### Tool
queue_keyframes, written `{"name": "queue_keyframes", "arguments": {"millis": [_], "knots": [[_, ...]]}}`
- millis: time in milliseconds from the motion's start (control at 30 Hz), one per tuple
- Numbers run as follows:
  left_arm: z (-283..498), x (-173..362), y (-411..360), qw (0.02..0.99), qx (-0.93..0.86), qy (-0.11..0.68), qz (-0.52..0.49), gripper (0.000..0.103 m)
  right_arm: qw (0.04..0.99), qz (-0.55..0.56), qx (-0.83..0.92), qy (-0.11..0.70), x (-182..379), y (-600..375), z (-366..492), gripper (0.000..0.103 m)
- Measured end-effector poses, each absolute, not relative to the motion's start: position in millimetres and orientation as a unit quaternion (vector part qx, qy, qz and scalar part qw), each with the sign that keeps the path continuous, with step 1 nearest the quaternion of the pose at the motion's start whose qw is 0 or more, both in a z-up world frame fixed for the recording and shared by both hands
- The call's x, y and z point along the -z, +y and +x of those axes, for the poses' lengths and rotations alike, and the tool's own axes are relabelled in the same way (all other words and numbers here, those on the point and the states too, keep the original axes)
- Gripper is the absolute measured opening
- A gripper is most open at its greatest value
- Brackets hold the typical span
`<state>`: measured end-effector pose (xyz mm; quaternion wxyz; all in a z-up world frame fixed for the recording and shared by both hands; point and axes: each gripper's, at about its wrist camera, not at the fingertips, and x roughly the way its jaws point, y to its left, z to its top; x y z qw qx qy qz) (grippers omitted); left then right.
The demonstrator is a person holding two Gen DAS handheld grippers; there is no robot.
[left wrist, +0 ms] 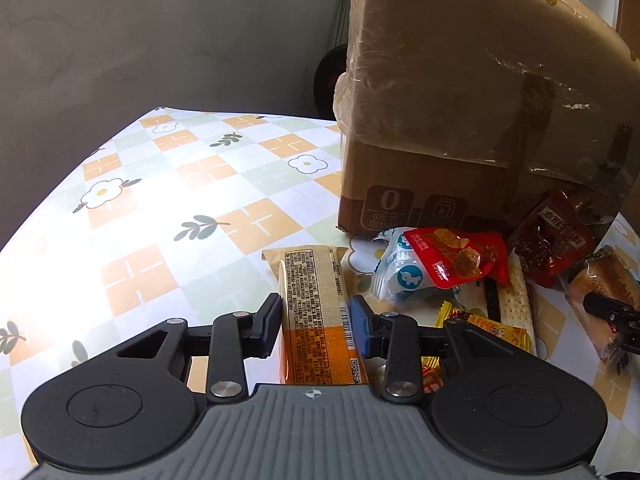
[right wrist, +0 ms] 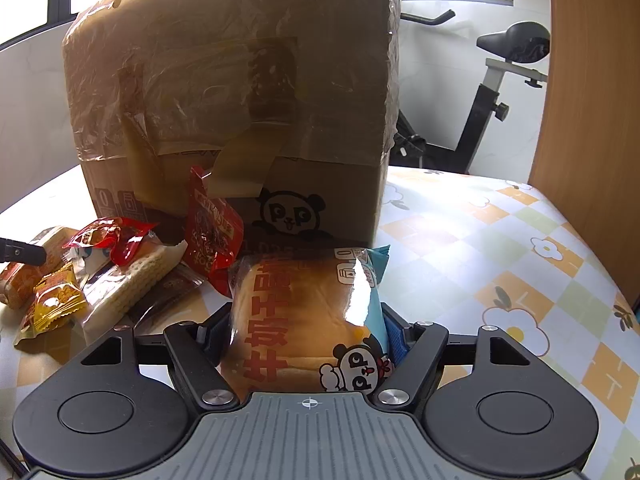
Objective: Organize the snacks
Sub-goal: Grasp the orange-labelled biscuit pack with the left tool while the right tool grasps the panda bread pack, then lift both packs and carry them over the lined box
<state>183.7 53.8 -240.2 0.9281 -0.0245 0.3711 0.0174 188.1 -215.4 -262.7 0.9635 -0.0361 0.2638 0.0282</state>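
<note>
With each hand-held gripper clamped, left (left wrist: 316,320) on the cracker pack (left wrist: 316,312), right (right wrist: 306,330) on the bread (right wrist: 296,320), I should lift gently.

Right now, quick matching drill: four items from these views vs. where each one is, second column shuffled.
Items:
1. orange bar
2. bread pack
3. box
4. yellow candy

Places:
A. standing on the table behind the snack pile
B. between the left claw's fingers
C. lying at the left edge of the pile in the right wrist view
D. between the right claw's fingers

Pairs: 1-B, 2-D, 3-A, 4-C
</note>
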Motion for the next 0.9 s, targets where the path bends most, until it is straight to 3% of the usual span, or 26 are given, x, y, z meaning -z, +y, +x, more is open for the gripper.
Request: {"name": "queue_keyframes", "arguments": {"millis": [900], "knots": [[184.7,241.1,56.3,0.924,-0.024,0.379,-0.044,0.039,0.963,-0.033,-0.031,0.265,262.4,-216.1,188.5,0.069]]}}
